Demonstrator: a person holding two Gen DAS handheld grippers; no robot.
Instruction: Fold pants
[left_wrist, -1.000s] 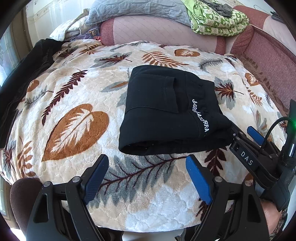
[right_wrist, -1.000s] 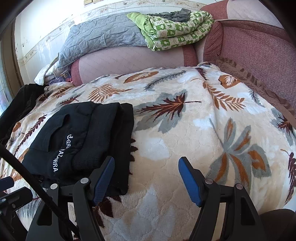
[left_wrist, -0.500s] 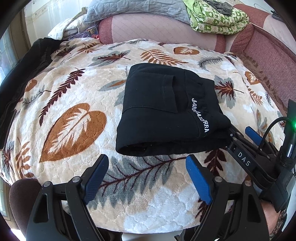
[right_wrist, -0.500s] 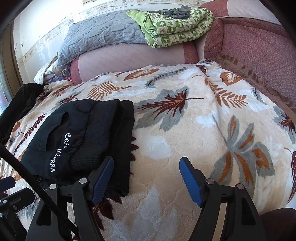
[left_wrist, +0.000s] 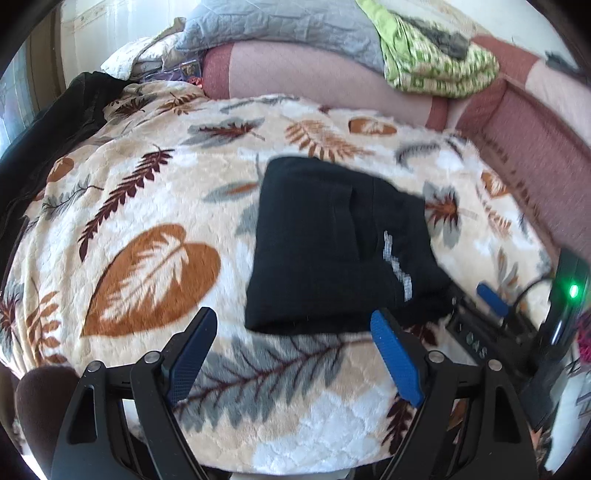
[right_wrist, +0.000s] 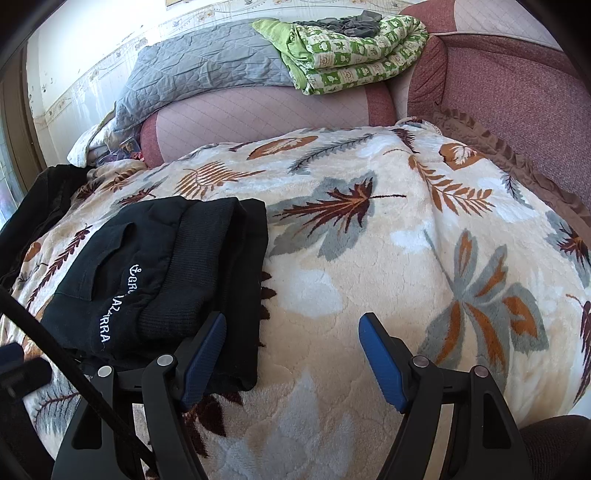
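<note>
The black pants (left_wrist: 332, 247) lie folded into a compact rectangle on the leaf-print blanket (left_wrist: 147, 229), with white lettering along one edge. They also show in the right wrist view (right_wrist: 162, 273) at the left. My left gripper (left_wrist: 291, 354) is open and empty, just short of the near edge of the pants. My right gripper (right_wrist: 291, 354) is open and empty over the blanket (right_wrist: 406, 258), its left finger (right_wrist: 205, 352) beside the right edge of the pants. The right gripper's body shows in the left wrist view (left_wrist: 491, 299) at the right.
A pink-red sofa back (right_wrist: 266, 110) runs behind the blanket, with a grey quilt (right_wrist: 207, 66) and a folded green quilt (right_wrist: 351, 48) on top. Dark cloth (left_wrist: 48, 140) lies at the far left. A black cable (right_wrist: 62, 369) crosses the right view's lower left.
Both grippers have drawn back and tilted a little; the left view is motion-blurred and the pants sit lower in it. The pants have not changed shape.
</note>
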